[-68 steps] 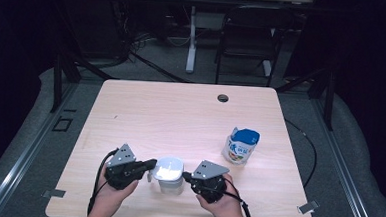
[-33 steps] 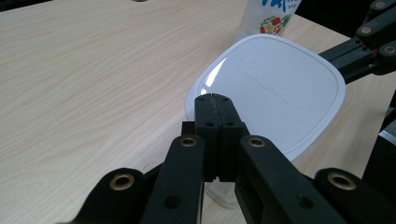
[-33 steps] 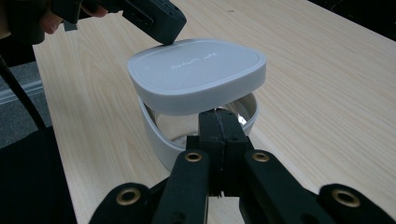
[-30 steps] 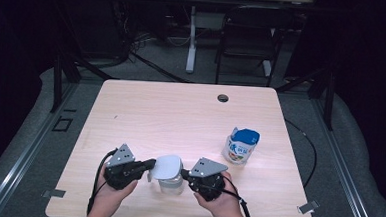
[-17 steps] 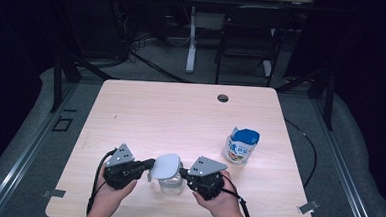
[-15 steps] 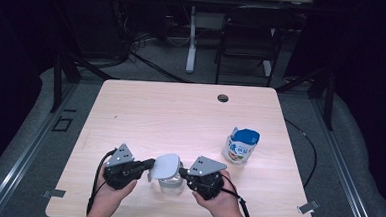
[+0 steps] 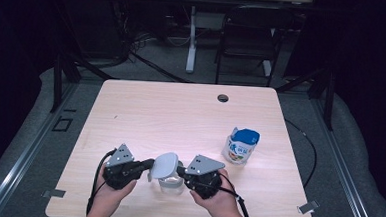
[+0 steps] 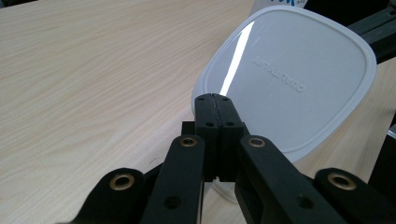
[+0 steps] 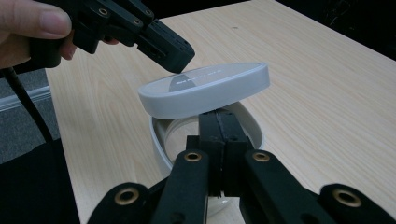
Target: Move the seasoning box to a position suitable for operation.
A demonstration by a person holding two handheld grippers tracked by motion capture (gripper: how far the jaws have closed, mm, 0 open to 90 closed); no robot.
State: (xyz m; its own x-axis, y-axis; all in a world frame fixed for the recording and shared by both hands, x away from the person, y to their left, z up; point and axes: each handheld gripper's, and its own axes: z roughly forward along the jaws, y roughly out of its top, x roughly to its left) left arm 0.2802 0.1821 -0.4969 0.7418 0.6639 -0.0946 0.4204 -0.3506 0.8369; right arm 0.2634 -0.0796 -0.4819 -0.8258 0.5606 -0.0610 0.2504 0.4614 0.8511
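The lid (image 7: 164, 164) sits low and centre in the high view, tilted up off the clear container (image 7: 171, 181) beneath it, near the desk's (image 7: 180, 113) front edge. The left gripper (image 8: 215, 100) has its fingers closed right together on the lid's near rim; in its own view the fingertips meet at the white edge. The right gripper (image 9: 219, 116) is likewise fully closed, pinching the container's near wall just under the raised lid.

To do this lift well, the container side should stay pinned down flat while the lid is peeled upward from the held edge, not dragged sideways, or the tub may tip or slide. A rim pinch this thin could slip, so a slow, steady pull seems wise.

Both hands rest low on the desk at the bottom of the frame, grippers pointing inward toward each other. A blue-and-white pouch (image 7: 241, 145) stands apart at the right.
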